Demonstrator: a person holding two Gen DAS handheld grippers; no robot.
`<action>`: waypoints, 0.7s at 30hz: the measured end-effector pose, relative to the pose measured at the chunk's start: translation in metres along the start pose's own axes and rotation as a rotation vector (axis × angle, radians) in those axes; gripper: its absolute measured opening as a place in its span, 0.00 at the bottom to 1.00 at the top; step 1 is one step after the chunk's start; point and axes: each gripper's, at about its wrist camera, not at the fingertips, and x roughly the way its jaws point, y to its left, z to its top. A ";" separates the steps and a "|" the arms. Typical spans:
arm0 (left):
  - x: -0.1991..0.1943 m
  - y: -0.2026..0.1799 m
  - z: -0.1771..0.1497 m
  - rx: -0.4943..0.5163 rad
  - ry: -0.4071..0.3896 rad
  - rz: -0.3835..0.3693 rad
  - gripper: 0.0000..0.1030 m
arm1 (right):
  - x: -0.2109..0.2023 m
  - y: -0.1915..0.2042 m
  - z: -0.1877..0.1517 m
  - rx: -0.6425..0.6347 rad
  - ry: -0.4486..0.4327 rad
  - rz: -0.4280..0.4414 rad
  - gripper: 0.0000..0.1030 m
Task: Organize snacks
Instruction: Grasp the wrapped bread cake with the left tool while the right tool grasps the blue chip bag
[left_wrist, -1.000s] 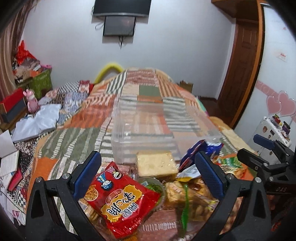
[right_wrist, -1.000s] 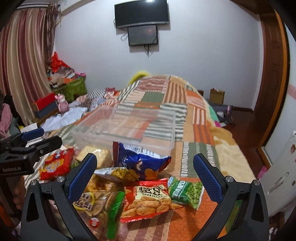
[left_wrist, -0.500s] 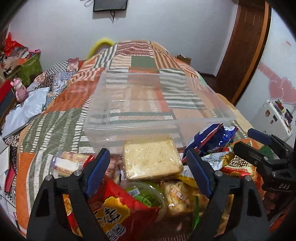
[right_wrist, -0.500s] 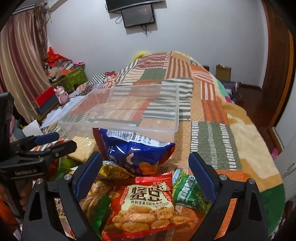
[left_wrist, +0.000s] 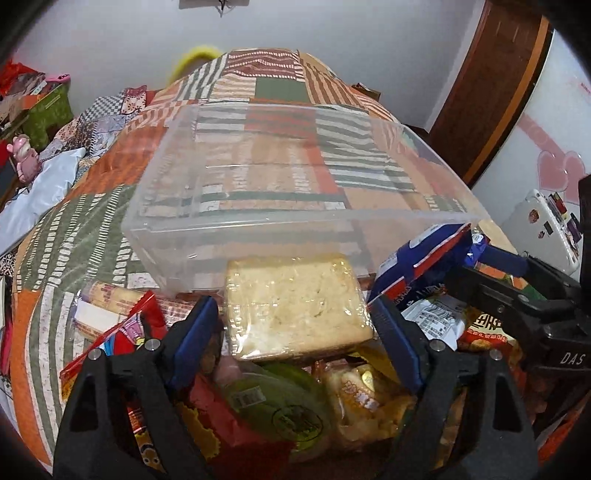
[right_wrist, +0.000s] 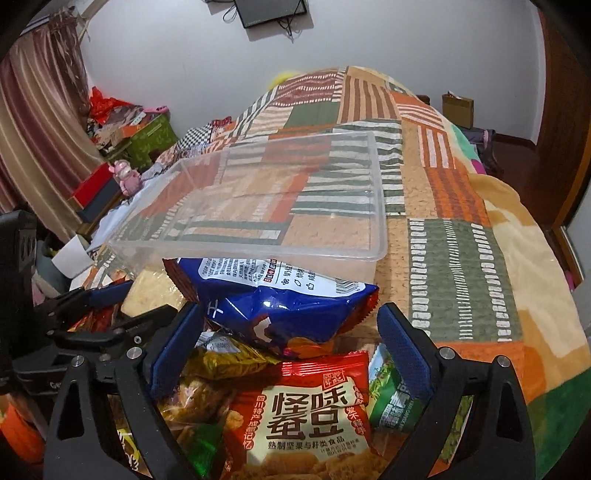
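Patchwork blanket (left_wrist: 74, 229) all over the bed, seen from the left wrist. On it, a clear plastic box (left_wrist: 295, 192) with nothing inside. Just in front, a pile of snacks. Left gripper (left_wrist: 295, 332) spread wide, one blue finger on each side of a wrapped square cake (left_wrist: 295, 302), maybe touching it, not squeezing. Blue chip bag (left_wrist: 424, 266) to the right, leaning on the box.

Same blanket (right_wrist: 461, 258) from the right wrist, with a curtain (right_wrist: 37, 129) off to the left. Right gripper (right_wrist: 291, 339) wide open too, holding nothing, fingers either side of the blue chip bag (right_wrist: 288, 306). Red snack bag (right_wrist: 306, 417) lower down, green bag (right_wrist: 391, 402) beside it.
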 end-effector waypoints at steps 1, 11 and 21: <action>0.001 -0.002 0.000 0.005 0.003 0.001 0.83 | 0.001 0.001 0.001 -0.011 0.008 -0.002 0.92; 0.003 -0.002 -0.004 0.010 -0.010 -0.005 0.80 | 0.019 0.000 0.010 -0.046 0.086 0.012 0.91; -0.006 -0.001 -0.009 0.007 -0.035 -0.011 0.77 | 0.011 0.004 0.004 -0.048 0.030 -0.006 0.80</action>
